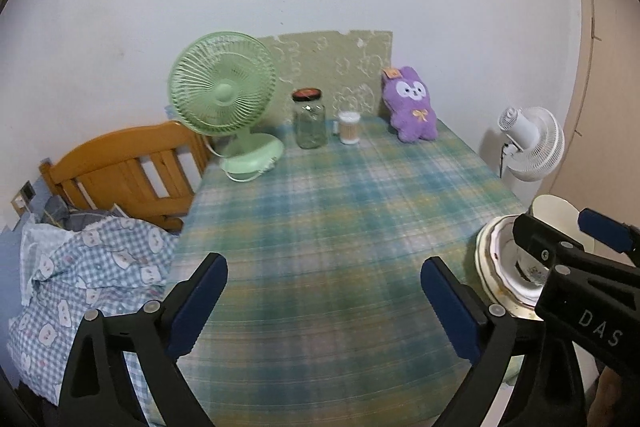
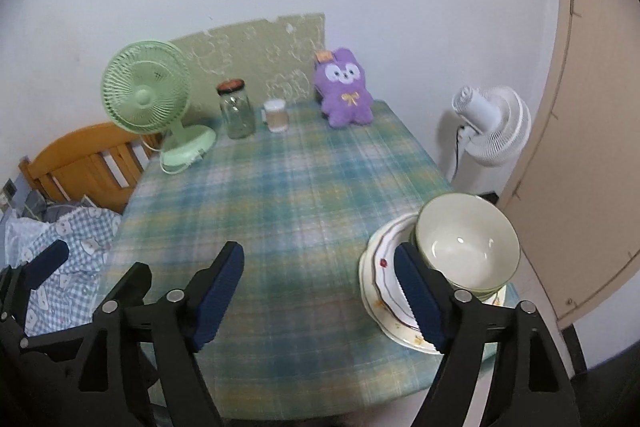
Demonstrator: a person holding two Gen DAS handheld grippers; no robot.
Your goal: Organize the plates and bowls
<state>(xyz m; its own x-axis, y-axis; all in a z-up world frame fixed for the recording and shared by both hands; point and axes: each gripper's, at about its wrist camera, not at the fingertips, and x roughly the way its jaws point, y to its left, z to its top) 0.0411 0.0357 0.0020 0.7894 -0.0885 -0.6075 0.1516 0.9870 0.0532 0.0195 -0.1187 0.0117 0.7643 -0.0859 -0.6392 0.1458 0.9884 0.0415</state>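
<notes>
left gripper [image 1: 324,291] bottom centre of left wrist view, jaws spread wide, nothing between them, right gripper [image 2: 320,287] bottom centre of right wrist view, jaws apart, empty, both angled downward

Two fans [image 2: 146,95], one jar [image 2: 237,111], one cup [image 2: 277,115], one plush toy [image 2: 345,91], one bowl [image 2: 468,243] on stacked plates [image 2: 380,267].

Right gripper [image 2: 320,291] open and empty above plaid table [image 2: 288,187]. At right, near table edge, bowl [image 2: 468,243] stacked on plates [image 2: 380,267], just behind right finger. Along far edge: green fan [image 2: 146,93], jar [image 2: 237,111], cup [image 2: 277,115], purple plush [image 2: 345,91]; left gripper [image 2: 44,267] at lower left.
</notes>
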